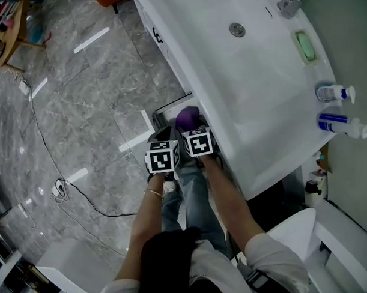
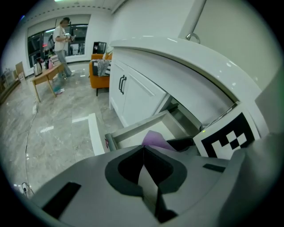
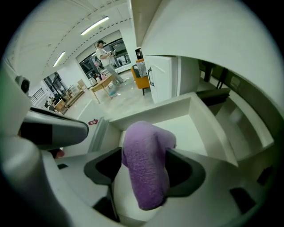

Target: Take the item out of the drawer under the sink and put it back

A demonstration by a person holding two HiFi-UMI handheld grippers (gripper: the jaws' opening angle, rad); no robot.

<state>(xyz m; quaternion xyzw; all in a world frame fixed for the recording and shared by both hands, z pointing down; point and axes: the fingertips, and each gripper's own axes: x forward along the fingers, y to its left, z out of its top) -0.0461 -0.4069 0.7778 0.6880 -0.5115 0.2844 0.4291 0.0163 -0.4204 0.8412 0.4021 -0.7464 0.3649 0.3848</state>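
Note:
The drawer under the white sink stands pulled out. Both grippers hang side by side over it. My right gripper is shut on a purple fluffy cloth, which pokes out past the jaws toward the drawer. In the right gripper view the cloth fills the gap between the pads above the pale drawer floor. My left gripper is shut with nothing in it. Its fingers meet in a line over the drawer's front rim, and the cloth shows just beyond them.
On the sink's far rim sit a green soap dish and two pump bottles. A cabinet door with a black handle is left of the drawer. A cable lies on the marble floor. A person stands far off.

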